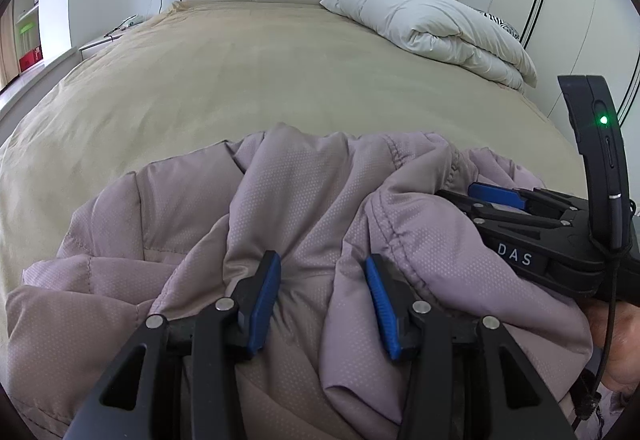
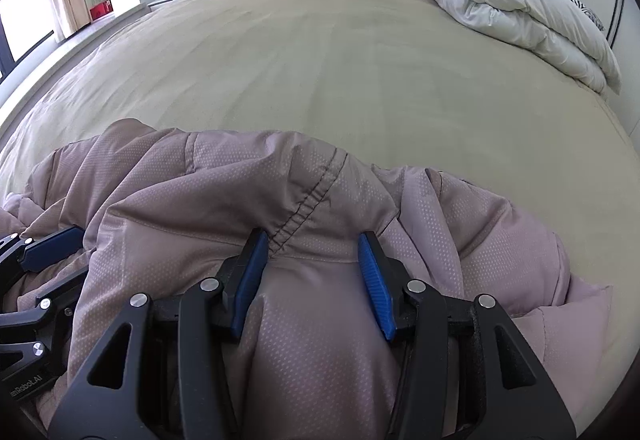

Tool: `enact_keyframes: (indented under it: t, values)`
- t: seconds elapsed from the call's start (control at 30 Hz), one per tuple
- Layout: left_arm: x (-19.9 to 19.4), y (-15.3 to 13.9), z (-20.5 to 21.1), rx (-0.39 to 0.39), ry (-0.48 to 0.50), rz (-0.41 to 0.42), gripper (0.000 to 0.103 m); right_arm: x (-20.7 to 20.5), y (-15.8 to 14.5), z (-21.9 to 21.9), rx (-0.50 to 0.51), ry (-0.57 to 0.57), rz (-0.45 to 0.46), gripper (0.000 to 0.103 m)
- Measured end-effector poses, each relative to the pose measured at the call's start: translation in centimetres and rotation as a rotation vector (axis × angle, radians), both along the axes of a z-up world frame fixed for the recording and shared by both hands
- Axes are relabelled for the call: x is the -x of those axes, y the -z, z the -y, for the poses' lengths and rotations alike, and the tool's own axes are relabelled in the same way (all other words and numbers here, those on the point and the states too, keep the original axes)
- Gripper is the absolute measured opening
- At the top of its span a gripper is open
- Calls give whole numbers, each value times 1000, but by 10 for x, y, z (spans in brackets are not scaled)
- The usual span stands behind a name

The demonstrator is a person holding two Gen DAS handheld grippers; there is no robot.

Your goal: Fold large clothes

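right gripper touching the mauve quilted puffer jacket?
Touching. Right wrist view: right gripper straddles a bunched fold of the mauve quilted puffer jacket, fabric against both blue pads.

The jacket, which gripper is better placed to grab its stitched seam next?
Right. The right gripper already straddles the jacket's stitched seam; the left gripper straddles plain folds.

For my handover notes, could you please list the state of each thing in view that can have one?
Left hand-held gripper: jaws apart, jacket fabric bunched between them.
Right hand-held gripper: jaws apart, straddling a stitched fold.
Mauve padded jacket: crumpled, unfolded, at the bed's near edge.
White duvet: folded, by the headboard.
Bed cover: spread smooth.
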State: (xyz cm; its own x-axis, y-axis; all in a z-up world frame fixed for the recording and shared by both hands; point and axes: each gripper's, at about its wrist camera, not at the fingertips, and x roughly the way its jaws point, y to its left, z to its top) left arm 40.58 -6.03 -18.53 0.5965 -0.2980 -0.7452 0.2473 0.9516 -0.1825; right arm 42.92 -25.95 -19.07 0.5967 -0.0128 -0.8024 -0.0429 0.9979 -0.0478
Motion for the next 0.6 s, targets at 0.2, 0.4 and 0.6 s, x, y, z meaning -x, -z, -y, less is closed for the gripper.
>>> enact_keyframes:
  t: [0.2,0.4,0.6]
  values:
    - [27,-36,-25,68,-25,29,48,9,-25,3,-28,7,9,47]
    - [60,-50,-69,10,-146,97,48,81,-85,-27,-167,-127,172,47]
    - [62,-25,-70,-36,-139,32,48,98,-27,-67,-37,-179,7,47]
